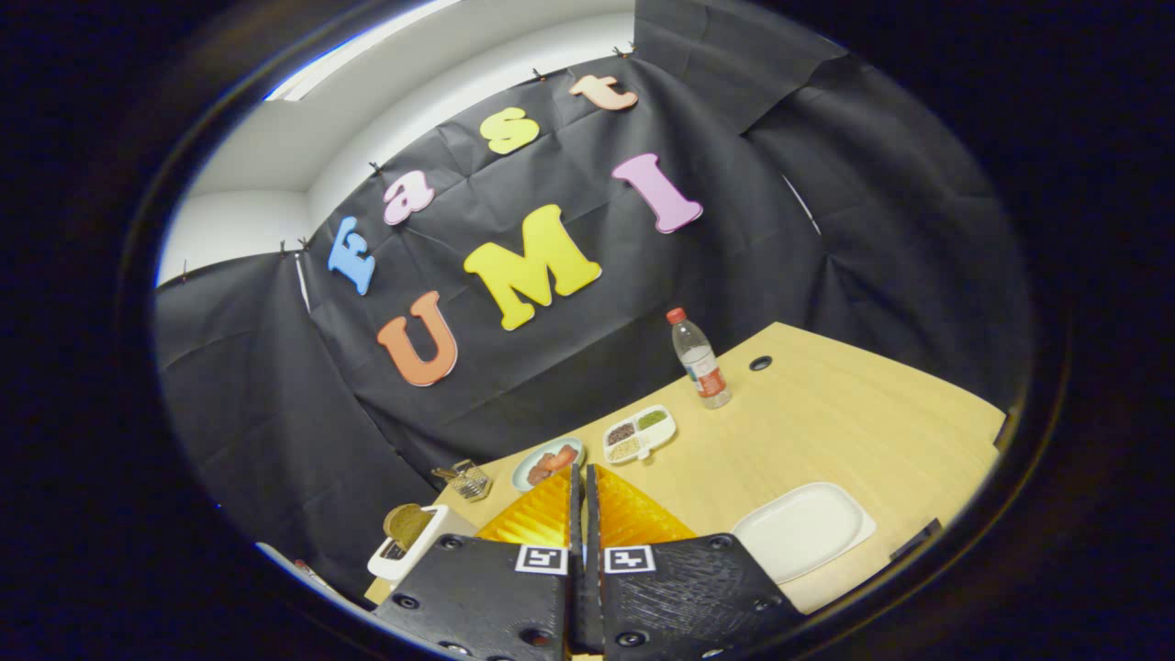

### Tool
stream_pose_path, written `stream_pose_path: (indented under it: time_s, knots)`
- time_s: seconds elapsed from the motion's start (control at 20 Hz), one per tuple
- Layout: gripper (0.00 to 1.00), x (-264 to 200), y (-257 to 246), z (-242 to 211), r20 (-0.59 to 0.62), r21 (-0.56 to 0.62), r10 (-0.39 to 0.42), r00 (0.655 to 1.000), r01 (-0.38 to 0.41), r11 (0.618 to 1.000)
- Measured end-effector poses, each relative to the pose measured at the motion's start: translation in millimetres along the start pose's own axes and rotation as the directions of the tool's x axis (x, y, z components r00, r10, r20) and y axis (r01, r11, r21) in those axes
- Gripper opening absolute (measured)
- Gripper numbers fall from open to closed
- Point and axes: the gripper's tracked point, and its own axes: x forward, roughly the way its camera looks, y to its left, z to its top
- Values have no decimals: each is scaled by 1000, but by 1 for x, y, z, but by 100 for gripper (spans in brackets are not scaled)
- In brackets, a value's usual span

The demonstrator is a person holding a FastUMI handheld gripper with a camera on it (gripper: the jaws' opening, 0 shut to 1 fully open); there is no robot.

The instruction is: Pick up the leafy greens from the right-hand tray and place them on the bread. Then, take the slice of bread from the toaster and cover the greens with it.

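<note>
My gripper (583, 473) is held above the wooden table (826, 431), its two fingers pressed together with nothing between them. To the left of the fingers stands a white toaster (415, 549) with a brown slice of bread (407, 523) sticking up out of its slot. To the right of the fingers lies a white rectangular tray (804, 530); what I see of it is plain white. Just beyond the fingertips sits a small round plate (548, 462) with reddish slices on it.
A white divided dish (640, 432) with small heaps of seasoning sits beyond the fingers. Farther back stands a water bottle (699, 360) with a red cap. A small clear holder (470, 480) is beside the round plate. A cable hole (760, 363) marks the table's far side.
</note>
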Motion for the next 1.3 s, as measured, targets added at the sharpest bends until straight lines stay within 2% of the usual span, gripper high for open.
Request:
stream_pose_path:
  time_s: [0.5,0.7,0.95,1.2,1.3]
  knots:
    - [0,38,89,-83,-121,76,133,984,-124,989]
    - [0,46,107,-116,-154,113,164,974,-148,982]
    - [0,58,99,-152,-218,172,168,961,-132,976]
    - [0,62,57,-151,-210,137,98,973,-70,988]
    - [0,62,40,-154,-221,83,63,973,-46,995]
